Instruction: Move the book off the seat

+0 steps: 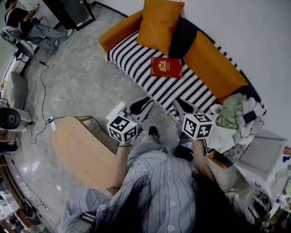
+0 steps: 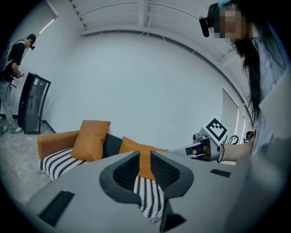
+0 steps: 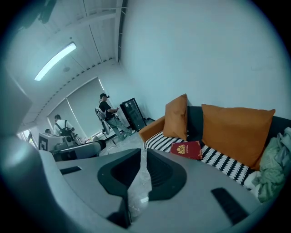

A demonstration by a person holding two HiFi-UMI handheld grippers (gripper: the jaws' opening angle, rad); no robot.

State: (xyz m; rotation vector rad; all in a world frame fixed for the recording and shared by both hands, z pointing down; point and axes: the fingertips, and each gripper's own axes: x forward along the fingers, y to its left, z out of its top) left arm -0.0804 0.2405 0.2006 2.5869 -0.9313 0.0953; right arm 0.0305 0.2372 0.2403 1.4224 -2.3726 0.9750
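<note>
The book (image 1: pixel 166 67) (red, with a gold crest on its cover) lies flat on the striped seat (image 1: pixel 136 59) of the sofa (image 1: pixel 116 34), towards its far side, just in front of the dark gap between the orange back pads. An upright cushion (image 1: pixel 159 20) stands to the book's far left. Both grippers hang near the sofa's near edge, well apart from the book. The left gripper (image 1: pixel 140 104) has its jaws closed with nothing held; in its own view only a thin slit shows between them, and through it a strip of the seat. The right gripper (image 1: pixel 184 108) is likewise closed and empty, and in its view the book sits on the seat, far and to the right of the jaws. A heap of clothes (image 1: pixel 234 113) fills the sofa's right end. A wooden table (image 1: pixel 82 150) stands at near left. A person (image 1: pixel 18 20) is at far left, near a dark cabinet (image 1: pixel 70 11)
</note>
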